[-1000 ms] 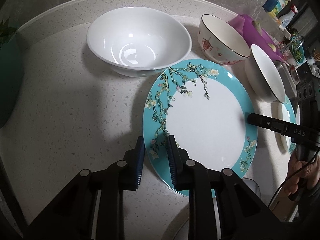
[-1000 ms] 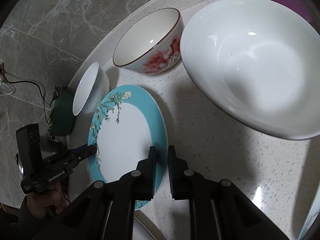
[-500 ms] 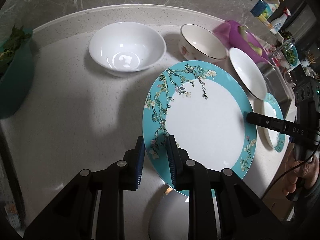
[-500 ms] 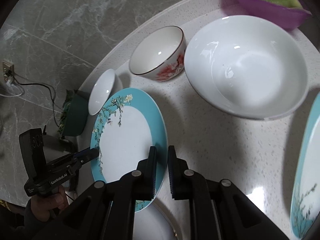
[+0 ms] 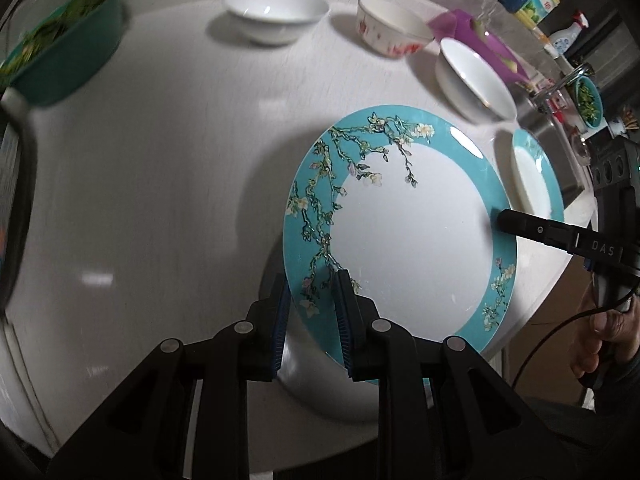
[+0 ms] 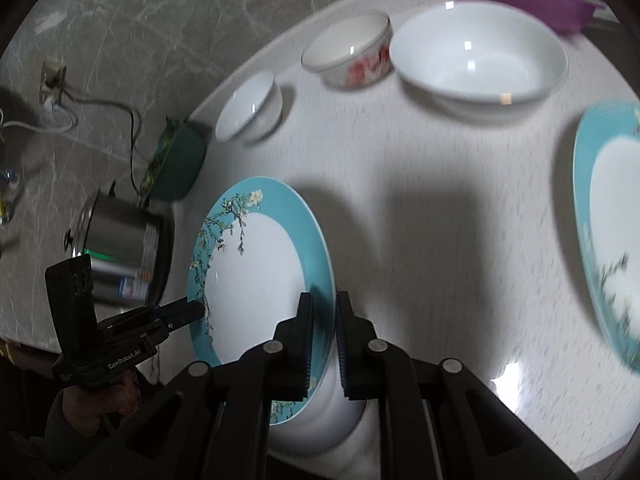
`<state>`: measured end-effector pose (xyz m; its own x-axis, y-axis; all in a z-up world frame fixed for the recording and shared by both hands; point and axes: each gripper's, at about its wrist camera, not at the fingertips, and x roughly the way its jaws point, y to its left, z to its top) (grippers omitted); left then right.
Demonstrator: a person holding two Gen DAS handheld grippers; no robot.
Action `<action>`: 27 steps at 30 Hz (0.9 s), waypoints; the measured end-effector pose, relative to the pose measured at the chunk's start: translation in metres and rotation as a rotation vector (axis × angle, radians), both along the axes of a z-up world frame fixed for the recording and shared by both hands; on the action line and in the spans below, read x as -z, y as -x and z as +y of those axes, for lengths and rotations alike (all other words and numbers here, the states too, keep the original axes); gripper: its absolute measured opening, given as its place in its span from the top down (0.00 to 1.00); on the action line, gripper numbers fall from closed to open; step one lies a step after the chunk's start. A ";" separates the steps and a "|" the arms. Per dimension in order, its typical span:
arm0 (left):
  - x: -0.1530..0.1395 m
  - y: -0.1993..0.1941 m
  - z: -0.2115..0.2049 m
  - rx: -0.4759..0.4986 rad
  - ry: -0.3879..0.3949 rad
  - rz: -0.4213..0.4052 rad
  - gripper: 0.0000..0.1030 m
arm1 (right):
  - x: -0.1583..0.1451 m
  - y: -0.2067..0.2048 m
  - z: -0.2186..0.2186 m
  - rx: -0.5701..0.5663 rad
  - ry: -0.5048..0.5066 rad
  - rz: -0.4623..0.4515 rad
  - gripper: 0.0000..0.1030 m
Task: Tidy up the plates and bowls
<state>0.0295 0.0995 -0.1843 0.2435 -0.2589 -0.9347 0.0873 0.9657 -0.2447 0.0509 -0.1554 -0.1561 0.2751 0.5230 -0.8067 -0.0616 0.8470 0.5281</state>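
A teal-rimmed blossom plate point(image 5: 404, 232) is held in the air above the white counter by both grippers. My left gripper point(image 5: 310, 316) is shut on its near-left rim. My right gripper point(image 6: 323, 340) is shut on the opposite rim of the same plate point(image 6: 256, 264); it shows as a black finger in the left wrist view point(image 5: 536, 230). A white dish point(image 5: 320, 392) sits right under the plate. A second teal plate point(image 5: 534, 176) lies to the right. Several bowls stand at the back: a large white bowl point(image 5: 276, 10), a red-flowered bowl point(image 5: 394, 32), a small white bowl point(image 5: 474, 78).
A green basin with greens point(image 5: 64, 52) stands at the far left. A purple bowl point(image 5: 480, 44) sits behind the bowls, with bottles point(image 5: 532, 0) and a sink point(image 5: 560, 120) beyond. A steel pot point(image 6: 124, 248) stands near the counter's edge. The counter's front edge point(image 5: 360, 436) is close below.
Both grippers have lifted the teal plate higher and drawn it back toward the counter's front edge. The bowls now look farther away. A white dish has come into view under the plate.
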 end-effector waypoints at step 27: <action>0.031 0.038 -0.016 0.016 -0.196 -0.027 0.80 | 0.033 0.033 0.032 -0.144 0.143 -0.003 0.86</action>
